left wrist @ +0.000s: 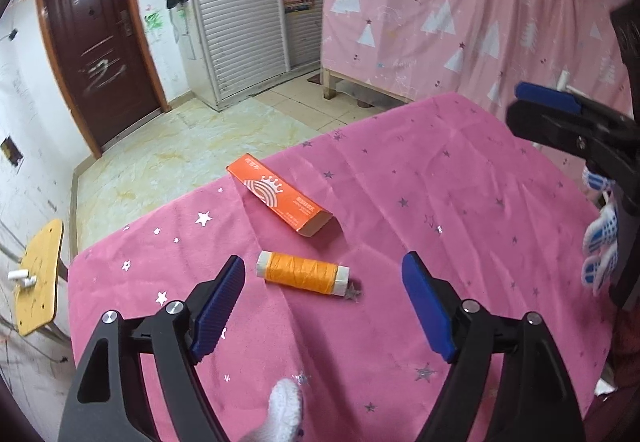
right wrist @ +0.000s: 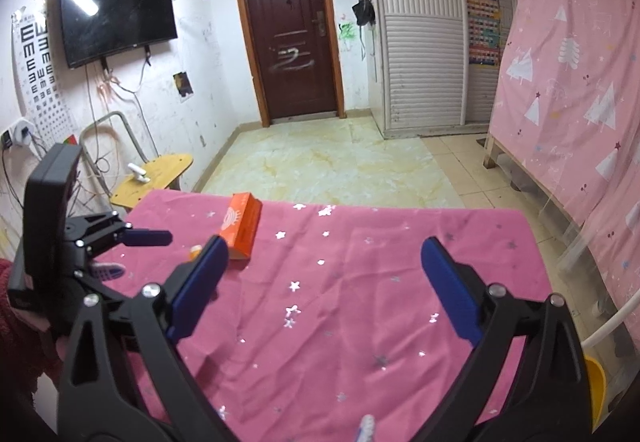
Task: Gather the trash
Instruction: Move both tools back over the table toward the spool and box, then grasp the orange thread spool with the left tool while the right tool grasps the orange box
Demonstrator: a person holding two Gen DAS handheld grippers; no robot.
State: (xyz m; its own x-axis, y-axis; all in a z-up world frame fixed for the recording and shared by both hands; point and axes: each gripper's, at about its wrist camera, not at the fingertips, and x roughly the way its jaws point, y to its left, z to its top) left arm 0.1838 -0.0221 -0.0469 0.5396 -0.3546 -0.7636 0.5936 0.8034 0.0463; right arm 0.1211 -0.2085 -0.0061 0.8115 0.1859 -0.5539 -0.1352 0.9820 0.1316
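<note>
An orange thread spool [left wrist: 303, 272] lies on the pink starred tablecloth [left wrist: 440, 201]. An orange cardboard box [left wrist: 279, 196] with an open end lies just beyond it. My left gripper [left wrist: 324, 274] is open, low over the cloth, with the spool between its blue fingers [left wrist: 218, 308]. My right gripper [right wrist: 322, 260] is open and empty above the cloth; it shows at the right edge of the left wrist view [left wrist: 552, 101]. In the right wrist view the box [right wrist: 242, 224] lies at the far left, a sliver of the spool [right wrist: 195, 250] peeks past my finger, and the left gripper [right wrist: 148, 238] is beside it.
The table ends at the far edge toward a tiled floor [right wrist: 332, 169]. A yellow wooden stool [right wrist: 152, 179] stands off the table's left corner. A pink curtained bed frame [right wrist: 568, 89] is on the right. A yellow bin [right wrist: 596, 390] sits low at the right.
</note>
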